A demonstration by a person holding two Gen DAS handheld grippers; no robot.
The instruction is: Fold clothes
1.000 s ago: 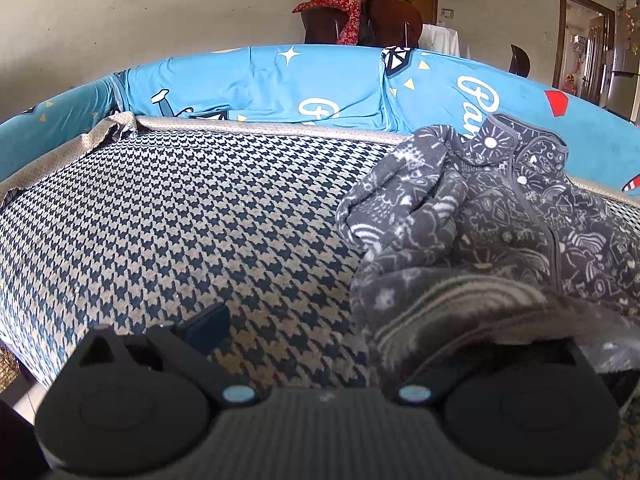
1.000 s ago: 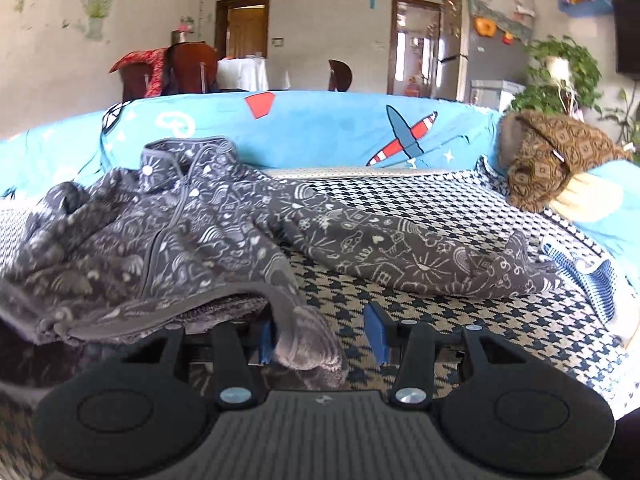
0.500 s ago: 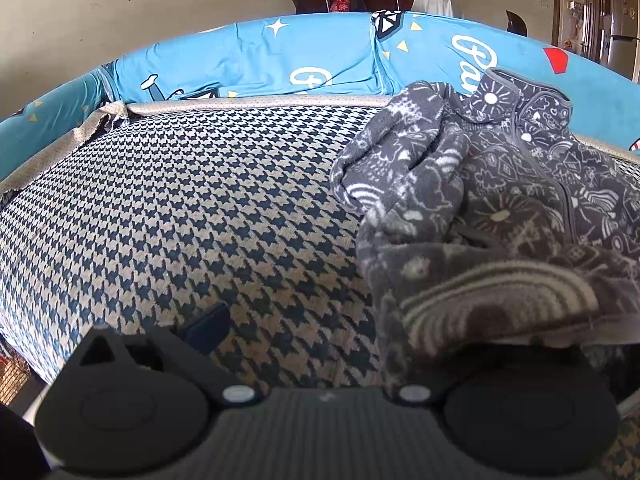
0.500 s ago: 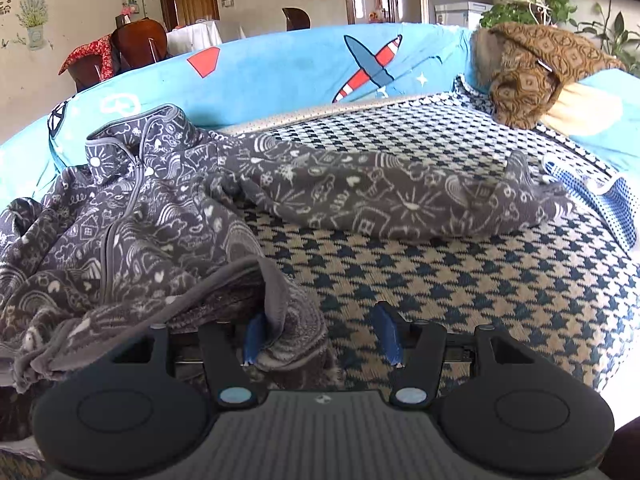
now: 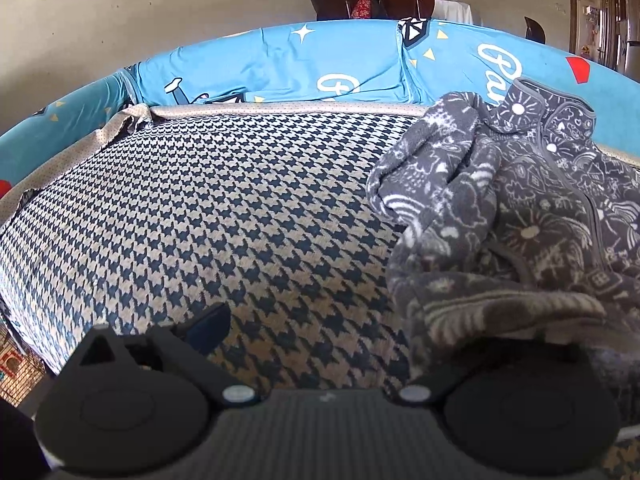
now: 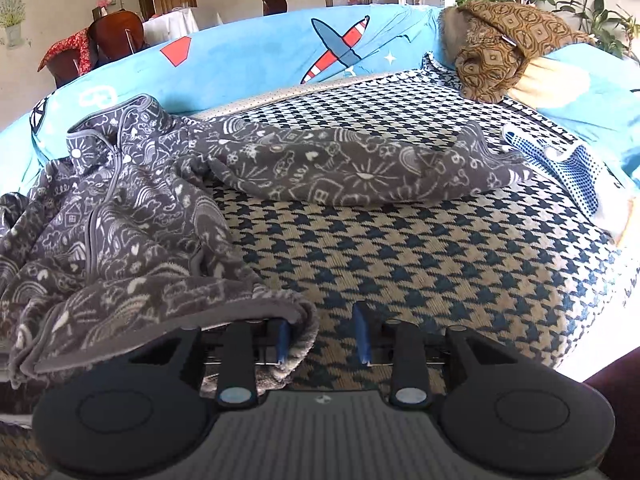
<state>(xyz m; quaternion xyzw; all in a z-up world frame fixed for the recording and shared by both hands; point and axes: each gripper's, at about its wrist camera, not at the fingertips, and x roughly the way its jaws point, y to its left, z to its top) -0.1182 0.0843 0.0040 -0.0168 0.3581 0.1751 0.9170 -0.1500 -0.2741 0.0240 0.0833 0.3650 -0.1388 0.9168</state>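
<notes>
A grey fleece jacket (image 6: 132, 216) with white doodles and a zip lies crumpled on the houndstooth sofa seat (image 6: 440, 264), one sleeve (image 6: 360, 168) stretched out to the right. My right gripper (image 6: 322, 336) is low at the jacket's hem corner (image 6: 296, 320); its jaws are closing, with the corner between the blue pads (image 6: 283, 340) and resting against the left one only. In the left wrist view the same jacket (image 5: 520, 220) fills the right side. My left gripper (image 5: 320, 332) stands open wide, and the hem (image 5: 500, 312) drapes over its hidden right finger.
A blue printed cover (image 5: 320, 64) wraps the sofa back. A brown patterned cloth (image 6: 504, 36) lies on a cushion at the far right, a blue dotted cloth (image 6: 560, 160) below it. Bare seat (image 5: 180, 208) spreads left of the jacket. Chairs (image 6: 116, 36) stand behind.
The right gripper's pads have come closer together around the hem corner, after widening slightly, and it has dipped and rolled a little. The left gripper has hardly moved.
</notes>
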